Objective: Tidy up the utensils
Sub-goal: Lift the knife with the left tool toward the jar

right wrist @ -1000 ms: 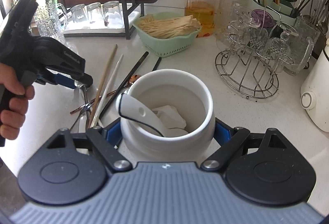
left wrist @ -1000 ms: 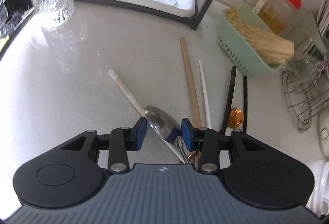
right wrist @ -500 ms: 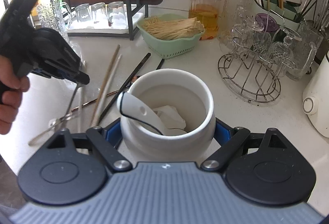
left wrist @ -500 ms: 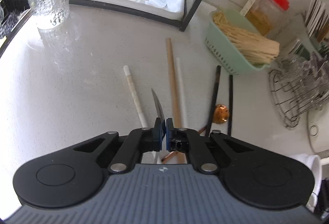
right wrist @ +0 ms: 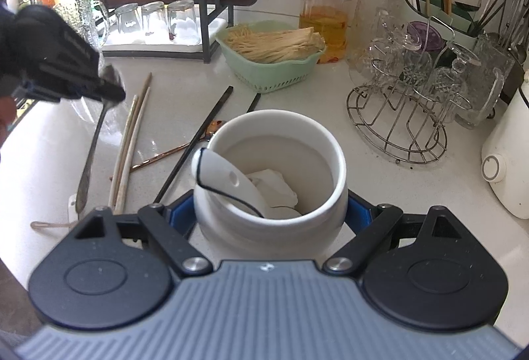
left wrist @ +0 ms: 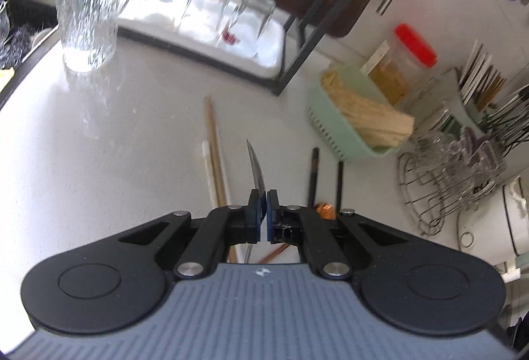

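Left gripper [left wrist: 263, 208] clamped on a metal spoon [right wrist: 91, 158] by its bowl, handle dangling — white crock [right wrist: 269, 175] lower right, between the right gripper's [right wrist: 269, 214] spread fingers, pads touching its sides.

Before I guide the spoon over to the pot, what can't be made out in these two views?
- Steel spoon: left wrist view shows only its bowl edge; the left claw covers the handle.
- White pot: base hidden behind the right claw; outside the left wrist view.
- Copper spoon: mostly hidden, both views.
- Drying rack: blurred, left wrist view.
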Motion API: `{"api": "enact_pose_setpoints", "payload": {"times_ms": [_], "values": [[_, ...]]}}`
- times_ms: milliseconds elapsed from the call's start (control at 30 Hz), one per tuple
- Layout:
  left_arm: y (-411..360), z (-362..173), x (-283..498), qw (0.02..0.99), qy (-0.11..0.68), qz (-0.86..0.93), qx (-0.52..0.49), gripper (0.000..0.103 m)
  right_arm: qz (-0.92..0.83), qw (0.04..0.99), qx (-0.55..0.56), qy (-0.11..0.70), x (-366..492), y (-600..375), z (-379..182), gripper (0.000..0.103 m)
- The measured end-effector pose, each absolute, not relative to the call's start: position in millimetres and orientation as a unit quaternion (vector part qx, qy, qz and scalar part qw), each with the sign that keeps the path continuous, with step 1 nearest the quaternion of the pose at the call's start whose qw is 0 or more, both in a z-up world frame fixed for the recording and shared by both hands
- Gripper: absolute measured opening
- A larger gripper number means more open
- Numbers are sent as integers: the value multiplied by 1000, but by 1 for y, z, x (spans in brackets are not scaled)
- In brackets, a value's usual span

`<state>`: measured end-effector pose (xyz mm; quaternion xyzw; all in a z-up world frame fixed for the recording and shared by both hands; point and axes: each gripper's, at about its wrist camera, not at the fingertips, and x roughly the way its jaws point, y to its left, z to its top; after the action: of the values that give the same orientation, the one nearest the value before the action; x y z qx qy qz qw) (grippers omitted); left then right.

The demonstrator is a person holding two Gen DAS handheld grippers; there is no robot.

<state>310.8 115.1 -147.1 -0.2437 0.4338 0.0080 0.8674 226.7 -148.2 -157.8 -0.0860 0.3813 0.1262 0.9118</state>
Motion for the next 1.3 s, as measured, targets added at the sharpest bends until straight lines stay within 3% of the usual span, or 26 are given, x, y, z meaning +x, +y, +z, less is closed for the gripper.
{"api": "enact_pose_setpoints", "payload": {"times_ms": [900,1300], "values": [[38,-26,337,895,339,-190,-218,3,118,919,-76,368,224,-136,-161,91],[-29,-44,335,872,328,-328,-156,3,117,923,-69,360,224,-135,-163,91]]}}
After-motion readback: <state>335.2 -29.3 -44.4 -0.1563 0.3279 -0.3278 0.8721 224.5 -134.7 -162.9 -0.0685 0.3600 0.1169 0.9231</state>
